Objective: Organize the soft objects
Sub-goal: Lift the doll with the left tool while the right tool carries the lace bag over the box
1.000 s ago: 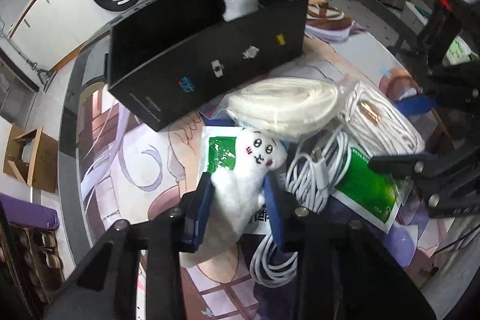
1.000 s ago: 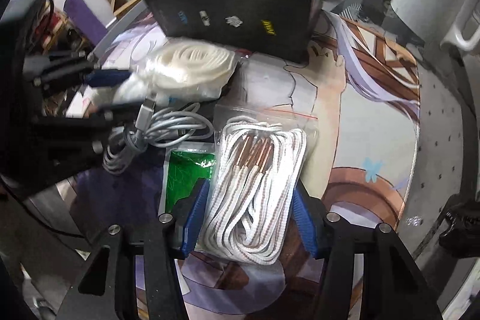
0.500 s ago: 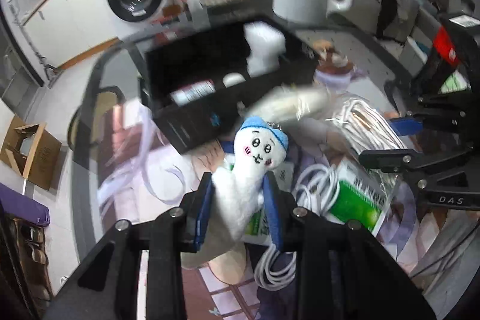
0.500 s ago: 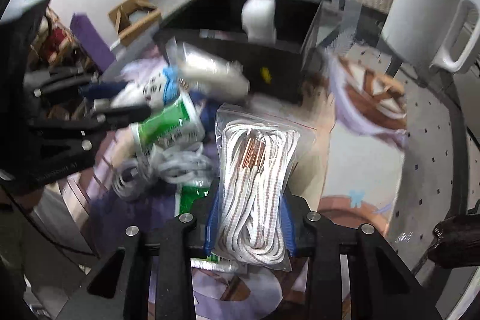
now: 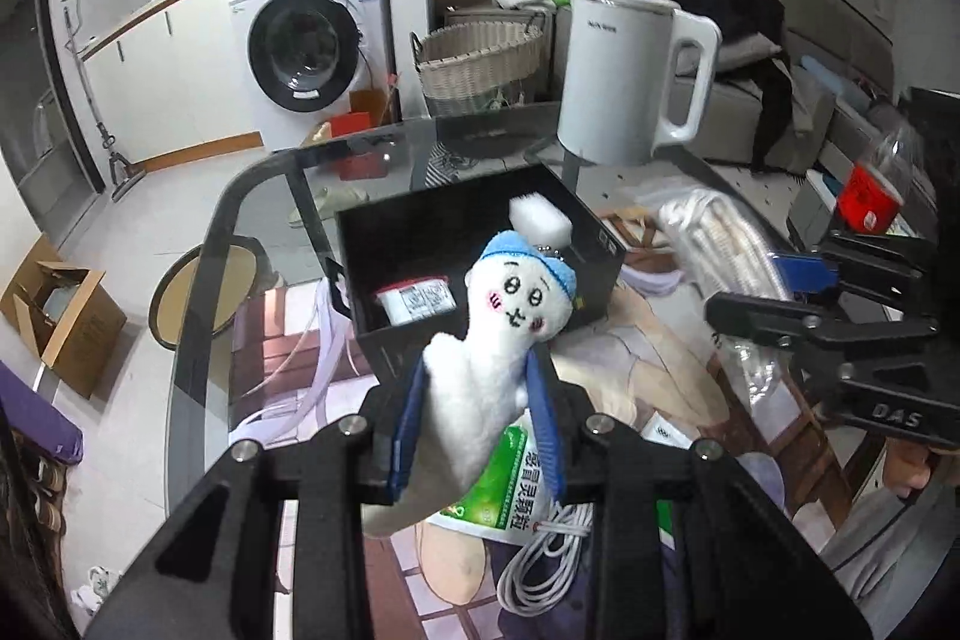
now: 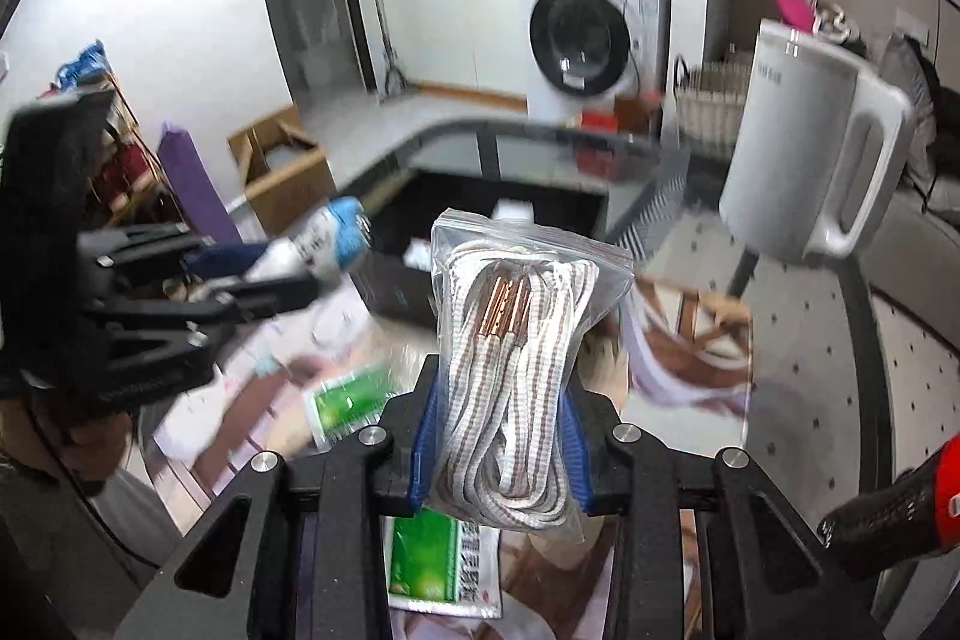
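A glass table (image 5: 252, 196) with a rounded dark edge carries a printed mat; beyond its rim lies open floor toward a washing machine (image 5: 306, 52). On the table a black box (image 5: 420, 244), open at the top, sits near a white kettle (image 5: 630, 70); air above the box is free. The left gripper (image 5: 474, 424) clamps a white plush doll (image 5: 498, 340) with a blue cap and drawn face, lifted clear of the table in front of the box. The right gripper (image 6: 498, 436), its jaws just having narrowed, squeezes a clear zip bag of white cords (image 6: 516, 352), also raised off the table. A green sachet (image 5: 510, 490) and a white cable (image 5: 540, 562) lie below.
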`<action>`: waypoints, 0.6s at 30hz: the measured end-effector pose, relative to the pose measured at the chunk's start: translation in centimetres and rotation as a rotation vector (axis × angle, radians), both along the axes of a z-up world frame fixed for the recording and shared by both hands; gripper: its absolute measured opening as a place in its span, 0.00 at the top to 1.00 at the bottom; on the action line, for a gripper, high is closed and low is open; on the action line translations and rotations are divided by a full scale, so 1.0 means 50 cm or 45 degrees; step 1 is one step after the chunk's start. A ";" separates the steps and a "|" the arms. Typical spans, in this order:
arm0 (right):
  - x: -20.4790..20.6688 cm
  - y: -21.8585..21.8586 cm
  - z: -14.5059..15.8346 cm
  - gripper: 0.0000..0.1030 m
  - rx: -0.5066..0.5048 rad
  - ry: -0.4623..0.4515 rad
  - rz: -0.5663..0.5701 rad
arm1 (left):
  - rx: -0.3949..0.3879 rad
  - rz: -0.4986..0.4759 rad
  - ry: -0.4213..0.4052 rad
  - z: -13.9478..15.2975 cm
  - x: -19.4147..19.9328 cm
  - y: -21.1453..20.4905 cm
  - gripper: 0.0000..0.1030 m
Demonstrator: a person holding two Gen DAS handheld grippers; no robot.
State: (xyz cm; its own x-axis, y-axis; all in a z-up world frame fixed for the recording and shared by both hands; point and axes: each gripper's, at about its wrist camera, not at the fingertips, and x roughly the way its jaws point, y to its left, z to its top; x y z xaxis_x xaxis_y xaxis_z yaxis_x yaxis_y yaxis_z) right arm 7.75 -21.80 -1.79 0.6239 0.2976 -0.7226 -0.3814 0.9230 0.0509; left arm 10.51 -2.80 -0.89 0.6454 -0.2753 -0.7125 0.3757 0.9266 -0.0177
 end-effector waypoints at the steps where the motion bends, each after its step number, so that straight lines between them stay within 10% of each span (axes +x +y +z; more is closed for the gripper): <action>1: -0.003 -0.001 0.009 0.67 0.008 -0.032 0.001 | -0.010 0.016 -0.020 0.004 -0.001 0.004 0.70; 18: -0.108 0.000 0.132 0.67 0.180 -0.515 0.036 | -0.183 0.134 -0.410 0.104 -0.073 0.075 0.70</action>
